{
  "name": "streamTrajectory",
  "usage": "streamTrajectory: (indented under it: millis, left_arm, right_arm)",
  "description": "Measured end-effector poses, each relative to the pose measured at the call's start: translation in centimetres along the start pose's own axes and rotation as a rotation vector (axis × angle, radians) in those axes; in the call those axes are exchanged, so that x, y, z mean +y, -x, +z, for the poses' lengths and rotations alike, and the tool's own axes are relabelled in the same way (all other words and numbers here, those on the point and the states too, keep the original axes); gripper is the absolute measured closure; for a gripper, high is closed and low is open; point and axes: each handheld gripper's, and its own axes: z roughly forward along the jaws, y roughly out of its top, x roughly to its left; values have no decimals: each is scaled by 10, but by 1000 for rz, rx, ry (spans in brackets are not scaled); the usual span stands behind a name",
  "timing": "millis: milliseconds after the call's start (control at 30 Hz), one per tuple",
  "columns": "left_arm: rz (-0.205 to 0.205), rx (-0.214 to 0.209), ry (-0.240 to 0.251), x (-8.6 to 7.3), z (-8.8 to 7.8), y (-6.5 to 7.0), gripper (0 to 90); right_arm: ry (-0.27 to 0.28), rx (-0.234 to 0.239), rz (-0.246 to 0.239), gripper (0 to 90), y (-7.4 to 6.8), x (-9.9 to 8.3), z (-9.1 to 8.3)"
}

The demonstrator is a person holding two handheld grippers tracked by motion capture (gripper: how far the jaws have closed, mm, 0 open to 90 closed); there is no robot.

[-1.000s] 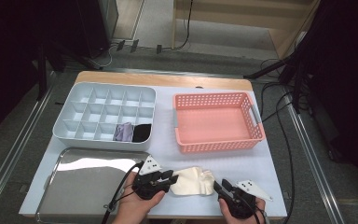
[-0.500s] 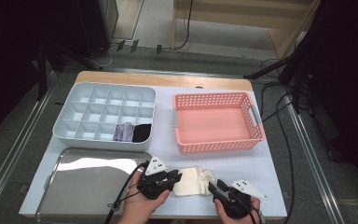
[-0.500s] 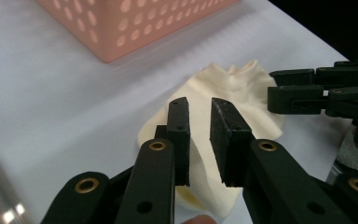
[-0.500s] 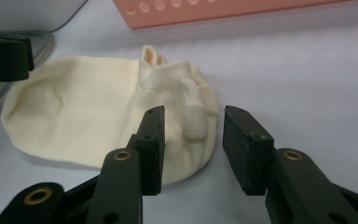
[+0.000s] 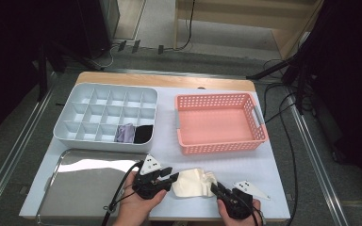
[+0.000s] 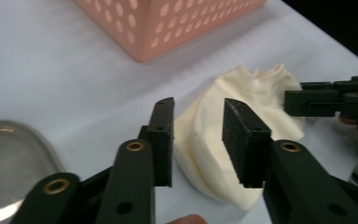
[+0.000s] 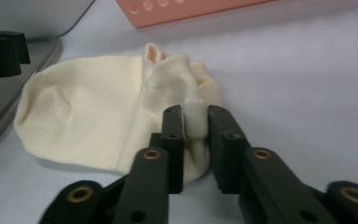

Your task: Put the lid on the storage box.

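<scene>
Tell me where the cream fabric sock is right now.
In the high view, the cream fabric sock lies on the white table's near edge, between the left gripper and right gripper, below the pink perforated plastic basket.

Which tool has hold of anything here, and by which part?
The right tool pinches the cream sock by its ribbed cuff end. The left tool stands open over the sock's other end, gripping nothing.

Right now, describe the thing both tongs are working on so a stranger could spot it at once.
Start at the pink basket on the white table and come toward the near edge. Just right of the metal tray lies a cream sock, crumpled, with a ribbed cuff. It is the only loose cloth on the table; the other cloths sit folded in the grey divided box.
</scene>
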Motion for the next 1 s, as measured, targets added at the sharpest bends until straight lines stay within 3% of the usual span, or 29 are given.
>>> streamTrajectory:
  millis: [133,300,500,733,867,900,1000]
  left_arm:
    - [14,-53,-37,-2,9,7,789]
    - [35,-75,-77,-2,29,19,823]
    - [28,-29,-128,-3,48,19,834]
    - [29,-15,-142,-4,50,17,842]
    - [25,-37,-116,-2,48,19,825]
    - [33,-41,-128,-2,48,19,821]
    - [35,-28,-145,-5,53,19,829]
  right_arm:
    - [26,21,-5,849,-2,4,-8]
    - [28,23,-27,850,-7,6,-8]
    - [20,12,-36,774,-6,7,-8]
    - [103,-46,12,740,7,7,-19]
    - [80,-40,-14,841,1,5,-16]
    - [71,-47,-25,887,0,5,-14]
    - [69,-44,-22,900,-2,4,-10]
